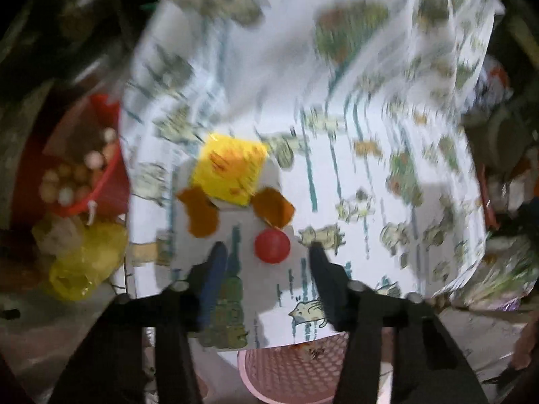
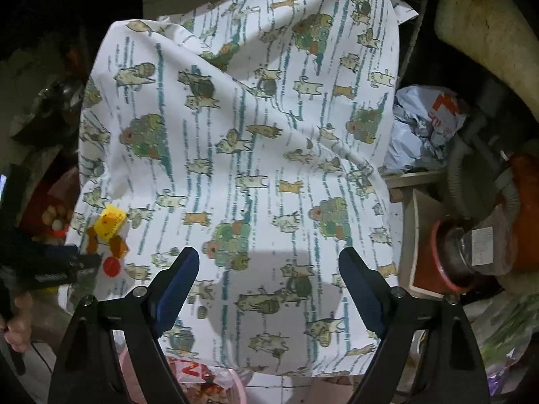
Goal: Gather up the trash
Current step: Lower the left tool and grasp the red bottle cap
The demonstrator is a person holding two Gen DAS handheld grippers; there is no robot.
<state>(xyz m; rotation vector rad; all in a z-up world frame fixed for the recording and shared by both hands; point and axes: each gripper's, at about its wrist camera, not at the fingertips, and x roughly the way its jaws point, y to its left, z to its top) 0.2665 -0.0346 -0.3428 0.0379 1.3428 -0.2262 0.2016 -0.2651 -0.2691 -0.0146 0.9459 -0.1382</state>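
Both claws (image 1: 266, 252) (image 2: 269, 262) apart, empty.

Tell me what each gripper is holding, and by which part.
Nothing is held. The left gripper is open above the red cap, not gripping it. The right gripper is open over the cloth.

My fingers (image 2: 178, 282) black, blue pads. Cloth (image 2: 242, 155) white, teal stripes, cat print. Wrapper (image 1: 229, 168) yellow, two orange scraps (image 1: 202, 215), red cap (image 1: 272, 246), pink mesh basket (image 1: 289, 367), red bucket (image 1: 101, 188).

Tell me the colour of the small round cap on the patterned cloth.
Red: the small round plastic cap shows best in the left wrist view.
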